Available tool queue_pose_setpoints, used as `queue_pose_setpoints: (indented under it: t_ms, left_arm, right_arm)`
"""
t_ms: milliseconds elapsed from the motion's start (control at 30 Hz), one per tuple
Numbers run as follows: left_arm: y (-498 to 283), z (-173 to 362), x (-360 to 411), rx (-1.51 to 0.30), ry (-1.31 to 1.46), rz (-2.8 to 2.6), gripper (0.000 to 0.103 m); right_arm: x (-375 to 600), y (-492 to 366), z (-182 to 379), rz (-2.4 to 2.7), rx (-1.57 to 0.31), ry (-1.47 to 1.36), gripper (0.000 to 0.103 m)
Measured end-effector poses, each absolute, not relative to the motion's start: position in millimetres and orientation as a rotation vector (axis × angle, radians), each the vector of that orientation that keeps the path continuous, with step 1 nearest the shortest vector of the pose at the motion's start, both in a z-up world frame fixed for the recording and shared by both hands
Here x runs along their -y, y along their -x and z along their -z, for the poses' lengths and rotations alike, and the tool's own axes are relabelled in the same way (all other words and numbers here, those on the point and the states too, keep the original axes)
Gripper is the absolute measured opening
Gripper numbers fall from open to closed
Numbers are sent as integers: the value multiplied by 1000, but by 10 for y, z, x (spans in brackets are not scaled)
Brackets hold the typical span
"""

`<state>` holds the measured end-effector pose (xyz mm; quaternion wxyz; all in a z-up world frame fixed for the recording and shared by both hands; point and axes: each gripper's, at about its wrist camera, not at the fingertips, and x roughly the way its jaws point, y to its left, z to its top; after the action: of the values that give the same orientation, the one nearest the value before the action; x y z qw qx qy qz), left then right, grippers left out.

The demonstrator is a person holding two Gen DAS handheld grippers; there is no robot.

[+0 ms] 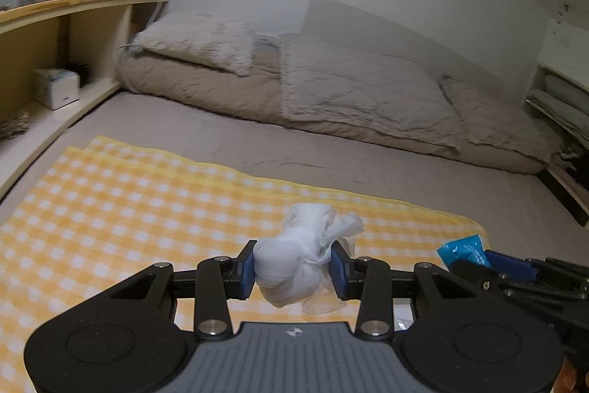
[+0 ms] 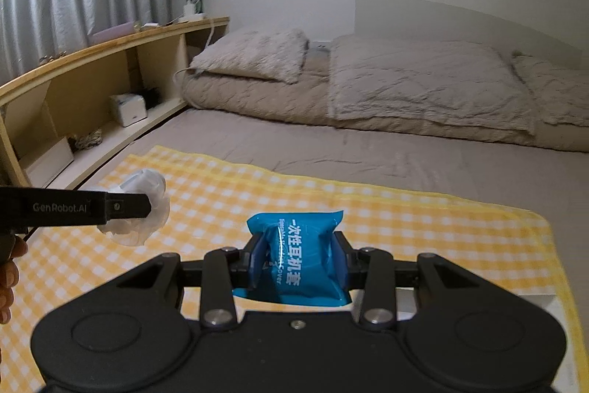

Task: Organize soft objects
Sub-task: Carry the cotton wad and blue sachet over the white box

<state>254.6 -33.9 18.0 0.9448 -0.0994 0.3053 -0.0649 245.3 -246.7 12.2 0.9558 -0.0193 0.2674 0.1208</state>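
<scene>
Soft objects: two in play, both lifted over the yellow checked cloth (image 1: 147, 209), neither placed.

- White mesh wad (image 1: 305, 264): clamped in the left gripper (image 1: 294, 273), blue pads (image 1: 247, 269) pressing both sides, jaws narrowed to the width of the wad. Loose gauzy edges hanging out below and to the right. Same wad seen in the right wrist view (image 2: 141, 209), apparently above the cloth's left part, not resting on it.
- Blue packet (image 2: 298, 260): pinched in the right gripper (image 2: 298, 264), jaws partly closed around its middle, puffy plastic bulging above the fingers (printed Chinese text, something "Cover"). Corner of it visible at the far right of the left wrist view (image 1: 464, 251).

Progress, judged from this only:
- Pick-up stage looks done for both items.
- Sorting/placing not done. No bin, basket or marked spot visible on the cloth, so destination unclear; probably the cloth itself.
- Cloth surface otherwise bare in both views, so no sign of items already sorted.

Risk: mesh wad soft and trailing, could snag on a pad at release.

Background only: grey bed (image 2: 405, 150), folded quilt (image 2: 423, 87), wooden shelf (image 2: 110, 43).
</scene>
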Motion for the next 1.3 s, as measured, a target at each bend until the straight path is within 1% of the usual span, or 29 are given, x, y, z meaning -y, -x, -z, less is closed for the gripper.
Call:
queue_pose_setpoints:
  t_ms: [233, 533, 833, 1300]
  left_arm:
    - [-2594, -175, 747, -615, 201, 214, 41]
    - [-2699, -58, 1331, -637, 201, 315, 41]
    - [-2861, 270, 1971, -719, 244, 419, 41]
    - [-3124, 1059, 2650, -859, 432, 509, 41]
  right_arm:
    - [2991, -2388, -168, -171, -535, -3, 39]
    - [3565, -2433, -22, -82, -561, -13, 39]
    - [4070, -2558, 206, -2, -622, -74, 39]
    - [4620, -2693, 649, 96, -738, -134, 39]
